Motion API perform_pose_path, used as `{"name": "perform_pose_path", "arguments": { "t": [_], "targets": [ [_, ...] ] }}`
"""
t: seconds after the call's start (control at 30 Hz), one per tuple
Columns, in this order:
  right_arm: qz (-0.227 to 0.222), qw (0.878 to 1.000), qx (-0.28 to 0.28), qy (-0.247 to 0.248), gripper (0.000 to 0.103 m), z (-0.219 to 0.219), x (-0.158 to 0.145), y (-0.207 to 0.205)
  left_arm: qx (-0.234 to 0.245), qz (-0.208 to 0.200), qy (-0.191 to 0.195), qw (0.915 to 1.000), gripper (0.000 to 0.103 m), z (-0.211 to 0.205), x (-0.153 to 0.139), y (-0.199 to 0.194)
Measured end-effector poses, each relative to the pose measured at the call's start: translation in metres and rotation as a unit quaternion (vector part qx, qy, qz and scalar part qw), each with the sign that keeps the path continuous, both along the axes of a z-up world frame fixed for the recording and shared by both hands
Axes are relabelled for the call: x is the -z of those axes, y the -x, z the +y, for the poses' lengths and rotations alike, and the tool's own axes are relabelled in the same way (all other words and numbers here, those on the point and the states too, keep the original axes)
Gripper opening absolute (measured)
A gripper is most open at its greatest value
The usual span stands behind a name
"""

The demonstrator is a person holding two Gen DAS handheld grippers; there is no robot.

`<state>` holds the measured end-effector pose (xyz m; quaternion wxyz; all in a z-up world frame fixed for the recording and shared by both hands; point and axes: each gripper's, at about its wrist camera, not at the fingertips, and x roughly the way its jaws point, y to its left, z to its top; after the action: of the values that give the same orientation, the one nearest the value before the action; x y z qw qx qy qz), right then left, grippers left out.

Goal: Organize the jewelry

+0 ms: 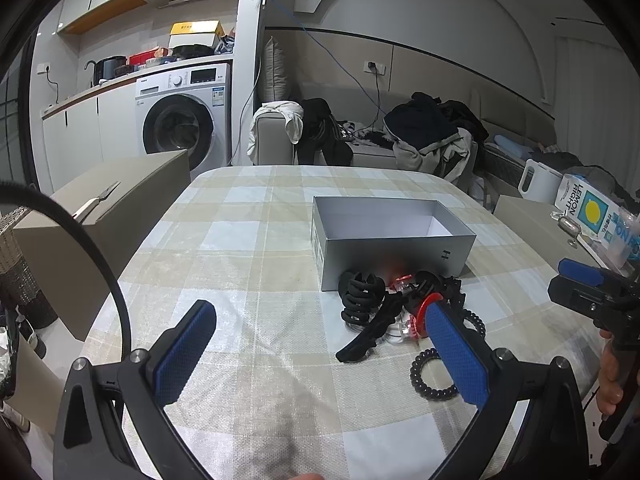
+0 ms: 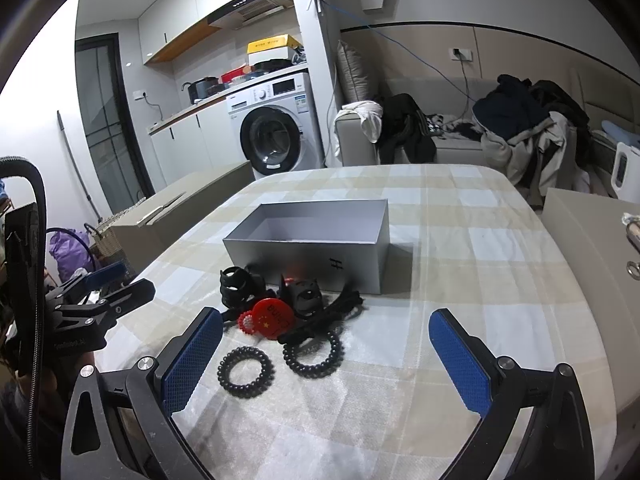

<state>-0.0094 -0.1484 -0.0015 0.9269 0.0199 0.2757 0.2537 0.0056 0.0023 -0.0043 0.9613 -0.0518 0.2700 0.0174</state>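
- Where the checked desk [image 2: 460, 240] carries them, black hair claws [image 2: 240, 284], a red clip [image 2: 274, 316] and coil ties [image 2: 246, 372] lie heaped just before the empty grey box [image 2: 308, 256].
- Left gripper [image 1: 320, 356] hovers spread wide, holding nothing.
- Right gripper [image 2: 326, 360] likewise gapes, empty.

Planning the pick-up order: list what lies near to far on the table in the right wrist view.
Left-hand black spiral hair tie → second black spiral hair tie → red round badge → black claw clip → open grey box, nothing visible inside.
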Motion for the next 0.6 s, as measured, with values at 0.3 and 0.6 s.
{"name": "perform_pose_path", "arguments": {
  "t": [0.3,0.6],
  "targets": [
    [0.006,1.000,0.001,0.001,0.103,0.0010,0.0003,-0.0037,0.000,0.000,0.001,1.0000,0.102,0.0000,0.0001,-0.0003],
    [0.025,1.000,-0.003,-0.003,0.103,0.0005,0.0046,-0.0075,-0.003,0.003,0.007,1.0000,0.102,0.0040,0.0024,0.0007]
  ]
}}
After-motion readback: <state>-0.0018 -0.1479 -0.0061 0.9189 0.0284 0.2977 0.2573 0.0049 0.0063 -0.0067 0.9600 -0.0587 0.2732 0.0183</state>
